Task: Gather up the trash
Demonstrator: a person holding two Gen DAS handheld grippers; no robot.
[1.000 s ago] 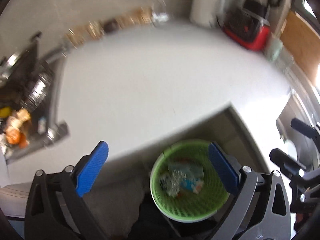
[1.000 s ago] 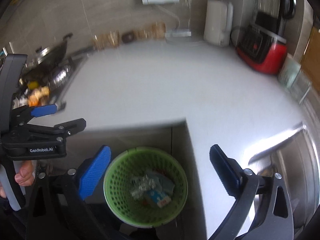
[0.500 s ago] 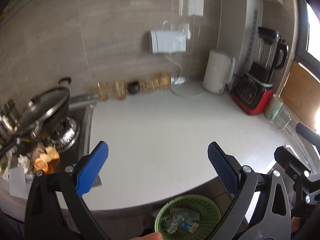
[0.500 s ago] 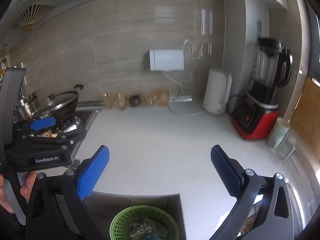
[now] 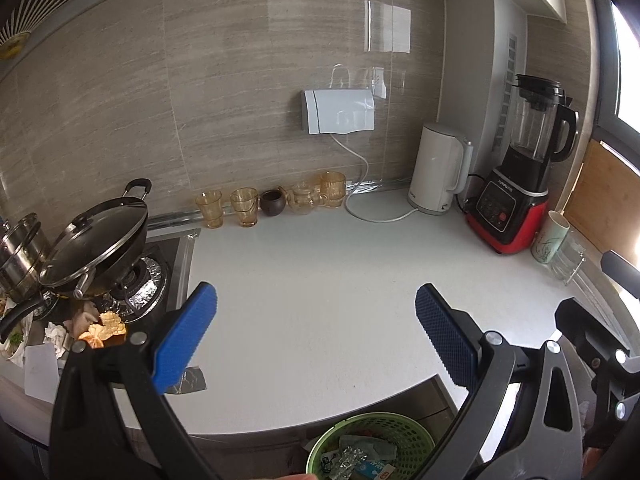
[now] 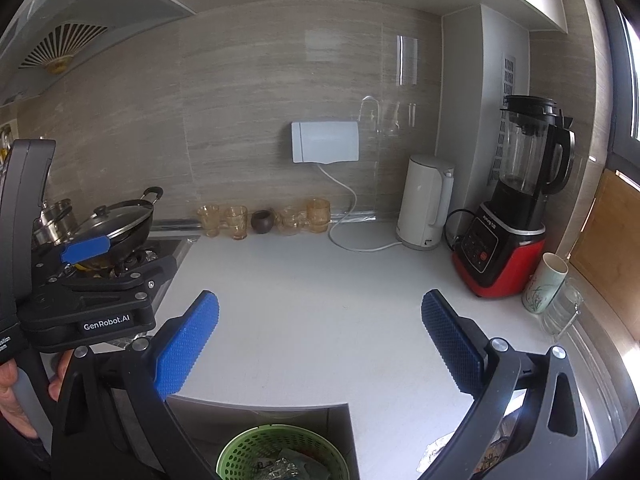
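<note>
A green mesh waste basket [image 5: 394, 431] stands on the floor below the white counter's [image 5: 320, 280] front edge, with foil and wrappers [image 5: 352, 458] inside; it also shows in the right wrist view [image 6: 244, 446]. My left gripper [image 5: 316, 340] is open and empty, held above the counter. My right gripper [image 6: 320, 344] is open and empty too. Crumpled paper and peel scraps [image 5: 96, 330] lie beside the stove at the left. The left gripper's body [image 6: 92, 292] shows at the left of the right wrist view.
A lidded black wok [image 5: 96, 240] and steel pot [image 5: 20, 248] sit on the stove. Glass cups [image 5: 244, 206] line the back wall. A white kettle [image 5: 438, 168], red-based blender [image 5: 516, 192] and mug [image 5: 550, 242] stand at the right.
Both grippers have tilted up from looking down into the green basket to facing the counter and back wall. The basket has dropped to the bottom edge of both views.
</note>
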